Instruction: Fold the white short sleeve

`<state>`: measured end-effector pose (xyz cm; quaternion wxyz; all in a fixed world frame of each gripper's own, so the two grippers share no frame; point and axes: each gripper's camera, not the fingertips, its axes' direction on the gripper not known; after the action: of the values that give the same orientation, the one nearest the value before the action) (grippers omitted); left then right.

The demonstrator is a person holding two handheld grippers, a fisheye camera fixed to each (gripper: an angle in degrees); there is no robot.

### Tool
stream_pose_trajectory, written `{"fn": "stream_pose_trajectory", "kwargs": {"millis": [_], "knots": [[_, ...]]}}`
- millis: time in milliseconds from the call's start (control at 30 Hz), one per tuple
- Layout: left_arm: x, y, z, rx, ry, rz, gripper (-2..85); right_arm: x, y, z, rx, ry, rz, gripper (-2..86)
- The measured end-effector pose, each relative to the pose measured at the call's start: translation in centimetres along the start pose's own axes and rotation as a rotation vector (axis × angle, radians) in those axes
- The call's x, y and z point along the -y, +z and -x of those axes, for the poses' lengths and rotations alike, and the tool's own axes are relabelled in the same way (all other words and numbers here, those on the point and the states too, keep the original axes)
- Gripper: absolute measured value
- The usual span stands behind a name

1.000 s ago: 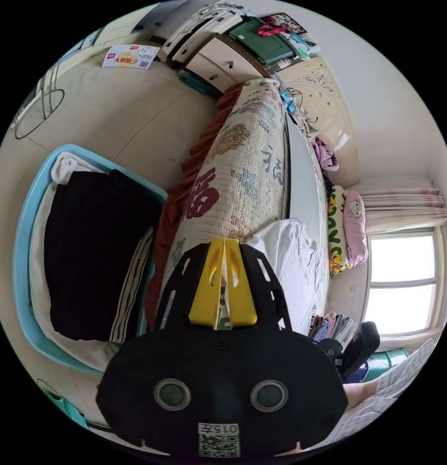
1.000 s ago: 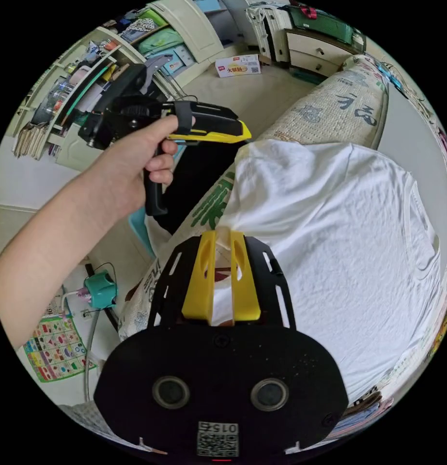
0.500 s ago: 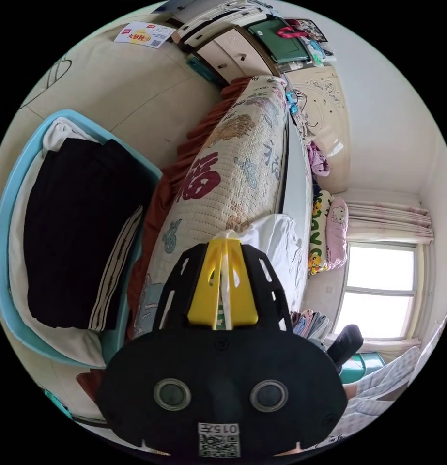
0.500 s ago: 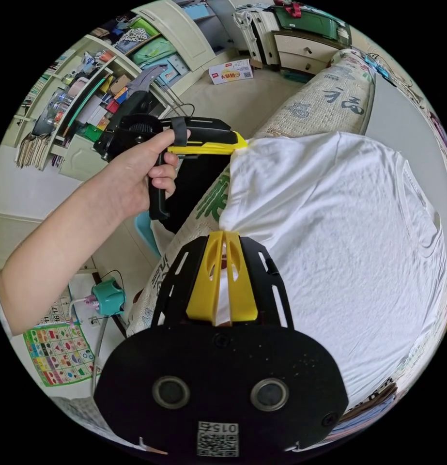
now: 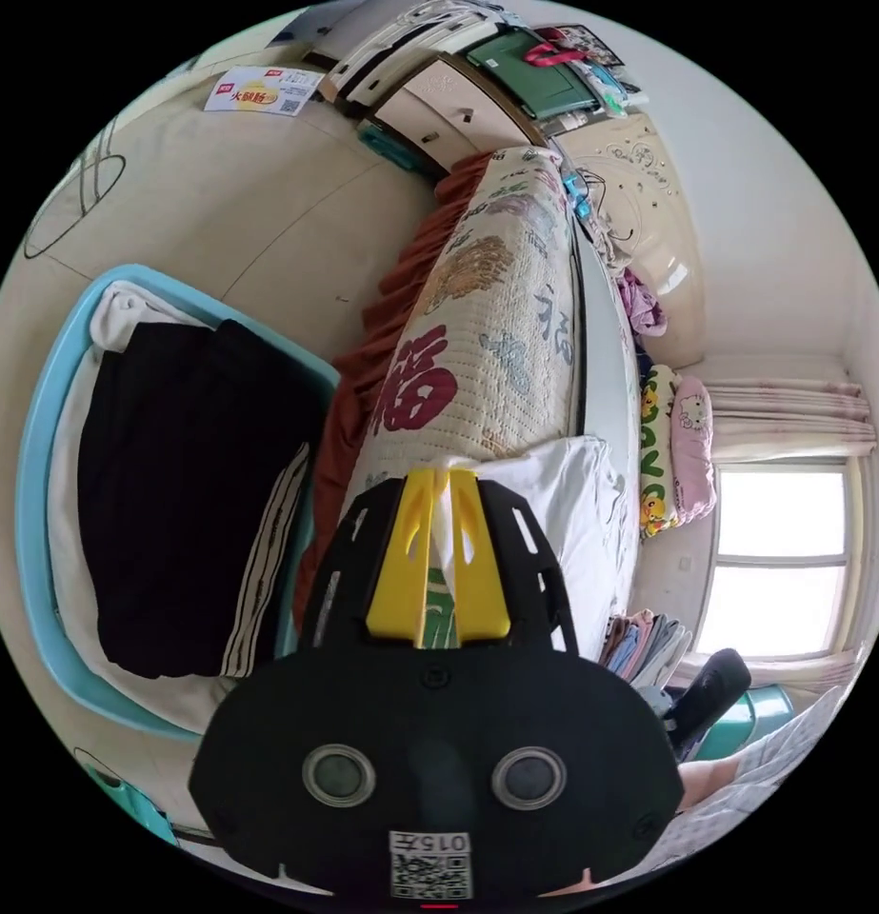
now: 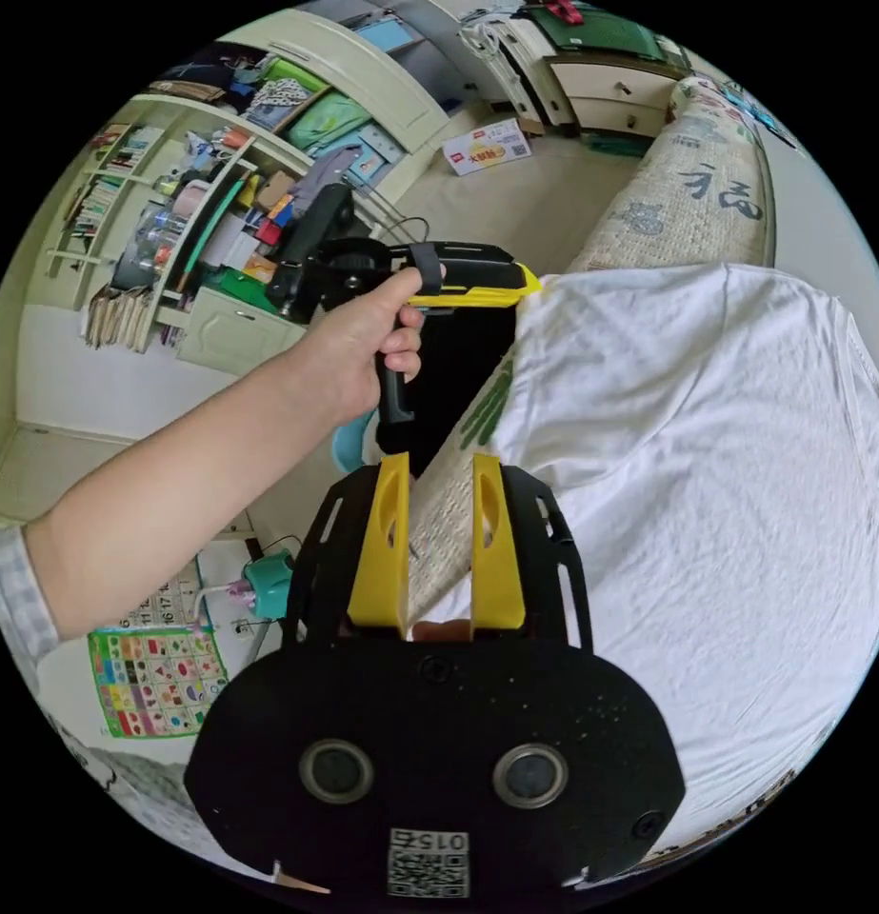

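Laying the white short sleeve (image 6: 706, 476) flat on the bed (image 5: 596, 343) is the step I judge to be in hand, and to do it well I should set the hem corners down evenly along the bed's edge, with no slack bunched between my two hands, before any fold is begun. The shirt lies spread over the bed top, its hem end reaching the quilted cover (image 5: 477, 324) that hangs down the bed's side, its neck end toward the far side in the right gripper view. My left tool (image 5: 439, 476) has its yellow jaws nearly pressed together, and white cloth of the shirt's corner runs up between them, so I take it to be pinching that corner; in the right gripper view the same tool, held in my left hand (image 6: 368, 333), meets the shirt at its corner. My right tool (image 6: 437, 466) stands with its jaws spread; the quilted cover and the edge of the shirt show in the gap, and neither jaw appears to press on the cloth. Beside the bed on the floor, a blue basket (image 5: 39, 419) holds folded dark and white clothes. Before releasing the left corner I would want that hem edge straight and untwisted.
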<state>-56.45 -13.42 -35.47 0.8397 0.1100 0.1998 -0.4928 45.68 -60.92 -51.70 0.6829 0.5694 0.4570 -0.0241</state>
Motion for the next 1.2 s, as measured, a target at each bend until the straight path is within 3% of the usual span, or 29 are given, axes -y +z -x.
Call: {"fn": "stream_pose_trajectory", "kwargs": {"millis": [100,200,367,500,767,1067,1200], "knots": [[-4.3,-2.3,-0.6,0.082,0.072,0.046,2.2,-7.8,-5.0,1.0,0.155,-0.069,0.007,8.5],[-11.4,-3.9,-0.7,0.083,0.066,0.143,2.8,-15.2,-8.4,-0.7,0.174,0.001,0.03,7.8],[-25.8,-4.8,-2.5,0.083,-0.029,0.265,4.5,-33.5,-16.2,-9.9,-0.017,0.414,0.133,7.9],[-35.8,-4.1,-5.0,0.1,-0.139,0.271,5.1,-42.2,-21.2,-14.2,-0.142,0.523,0.158,9.2],[-42.9,-2.6,-9.5,0.1,-0.214,0.112,7.3,-48.9,-24.7,-15.5,-0.151,0.398,0.078,11.4],[-46.5,1.7,-10.7,0.182,-0.016,0.167,9.3,-55.3,-24.8,-15.0,-0.229,0.25,0.06,13.3],[-47.4,1.9,-10.8,0.167,0.181,0.23,9.3,-57.3,-24.4,-15.1,-0.224,0.223,0.017,13.2]]}}
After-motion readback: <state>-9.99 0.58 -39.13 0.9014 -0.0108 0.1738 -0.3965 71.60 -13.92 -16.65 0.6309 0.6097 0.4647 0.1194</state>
